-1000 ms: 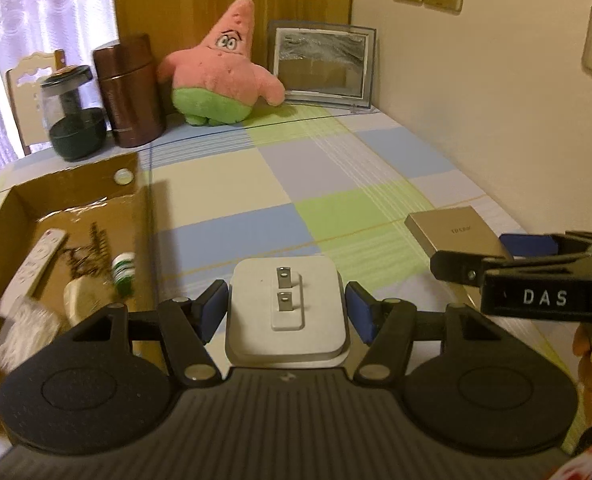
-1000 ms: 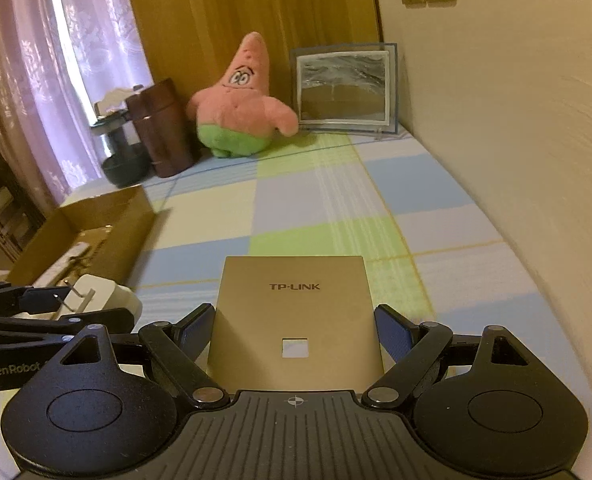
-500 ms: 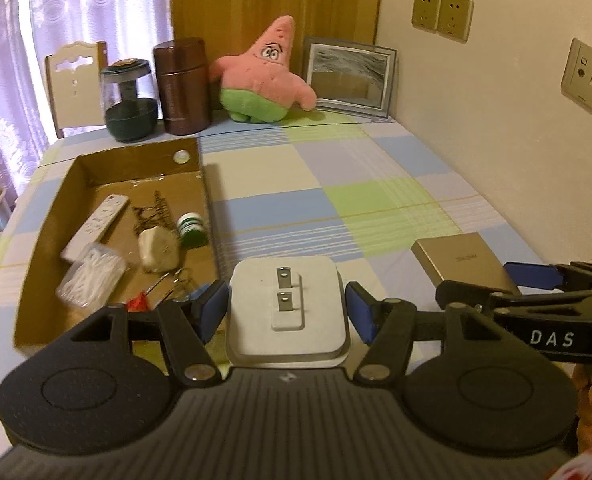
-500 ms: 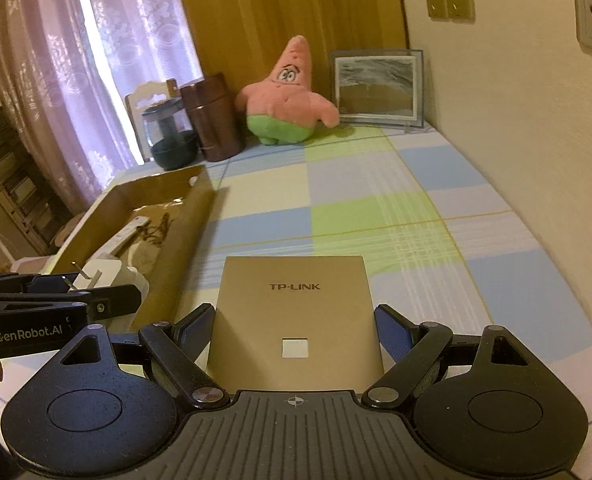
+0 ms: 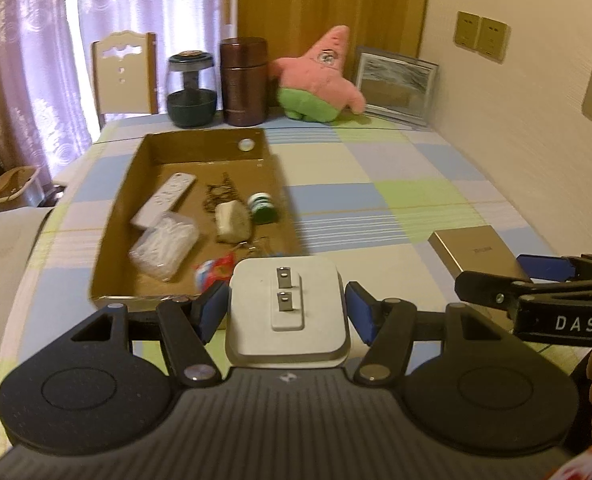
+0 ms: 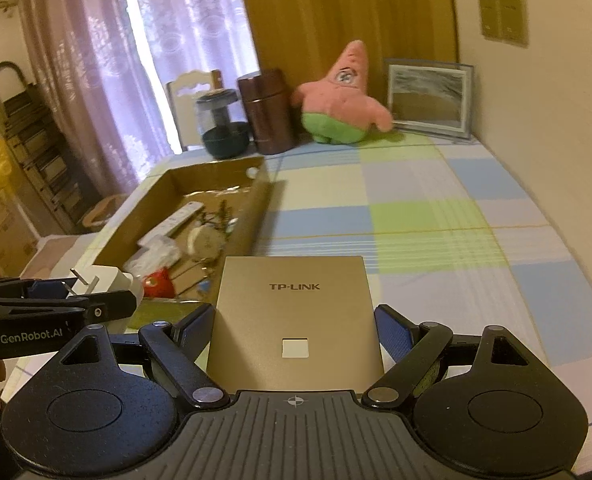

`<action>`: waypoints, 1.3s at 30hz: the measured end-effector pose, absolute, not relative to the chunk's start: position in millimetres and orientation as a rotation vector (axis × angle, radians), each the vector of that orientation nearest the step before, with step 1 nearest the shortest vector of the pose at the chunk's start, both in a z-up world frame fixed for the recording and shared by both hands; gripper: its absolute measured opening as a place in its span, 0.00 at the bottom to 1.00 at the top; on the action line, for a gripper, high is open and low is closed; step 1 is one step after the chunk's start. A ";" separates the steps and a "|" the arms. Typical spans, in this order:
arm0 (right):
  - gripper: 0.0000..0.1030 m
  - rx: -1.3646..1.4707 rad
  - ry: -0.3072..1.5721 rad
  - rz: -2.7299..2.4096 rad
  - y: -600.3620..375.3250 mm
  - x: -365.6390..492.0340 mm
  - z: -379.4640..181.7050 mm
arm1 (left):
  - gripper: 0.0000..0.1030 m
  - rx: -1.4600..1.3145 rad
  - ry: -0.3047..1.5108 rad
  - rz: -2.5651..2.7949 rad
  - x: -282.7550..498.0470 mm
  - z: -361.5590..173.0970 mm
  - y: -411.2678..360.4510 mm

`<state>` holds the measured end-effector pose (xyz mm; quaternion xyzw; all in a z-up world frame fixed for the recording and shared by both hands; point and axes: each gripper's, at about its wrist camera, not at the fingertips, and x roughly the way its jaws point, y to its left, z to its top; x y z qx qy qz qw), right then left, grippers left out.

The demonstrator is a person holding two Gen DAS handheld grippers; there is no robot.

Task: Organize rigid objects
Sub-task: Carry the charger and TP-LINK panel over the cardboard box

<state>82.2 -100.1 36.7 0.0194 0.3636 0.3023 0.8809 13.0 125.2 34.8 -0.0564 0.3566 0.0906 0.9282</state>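
Observation:
My left gripper (image 5: 287, 308) is shut on a white plug adapter (image 5: 288, 312) with two metal prongs, held above the table near the front edge of the cardboard box (image 5: 124, 196). My right gripper (image 6: 296, 336) is shut on a gold TP-LINK panel (image 6: 296, 316), held above the table to the right of the box (image 6: 260, 196). The panel also shows in the left wrist view (image 5: 475, 250), and the adapter in the right wrist view (image 6: 104, 282).
The box holds a white remote (image 5: 164, 200), a clear plastic case (image 5: 164, 246), a green-capped bottle (image 5: 262, 208), keys and small items. A brown canister (image 5: 243, 82), dark jar (image 5: 192, 90), pink star plush (image 5: 319, 78) and picture frame (image 5: 395, 86) stand at the back. A wall is on the right.
Both grippers have risen and pulled back with their objects. The left gripper has shifted so that the whole box is in view ahead of it.

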 end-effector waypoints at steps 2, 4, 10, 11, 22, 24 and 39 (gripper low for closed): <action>0.80 0.039 0.760 0.647 -92.0 80.7 37.0 | 0.58 -0.123 0.728 0.205 7.4 36.0 134.7; 0.80 0.033 0.760 0.665 -82.5 79.7 37.5 | 0.58 -0.127 0.724 0.222 3.2 36.9 144.4; 0.80 0.015 0.760 0.712 -54.5 78.8 38.4 | 0.58 -0.128 0.720 0.268 -2.0 39.4 175.4; 0.80 0.011 0.760 0.720 -50.0 80.0 38.0 | 0.58 -0.124 0.720 0.274 -1.2 39.5 181.6; 0.80 -0.013 0.762 0.775 1.2 106.7 31.0 | 0.58 -0.078 0.742 0.306 26.0 28.6 238.4; 0.80 -0.009 0.768 0.776 8.8 113.5 28.5 | 0.58 -0.076 0.746 0.304 32.2 24.6 245.3; 0.80 0.014 0.808 0.762 40.6 144.8 4.9 | 0.58 -0.053 0.776 0.250 69.7 -9.0 262.1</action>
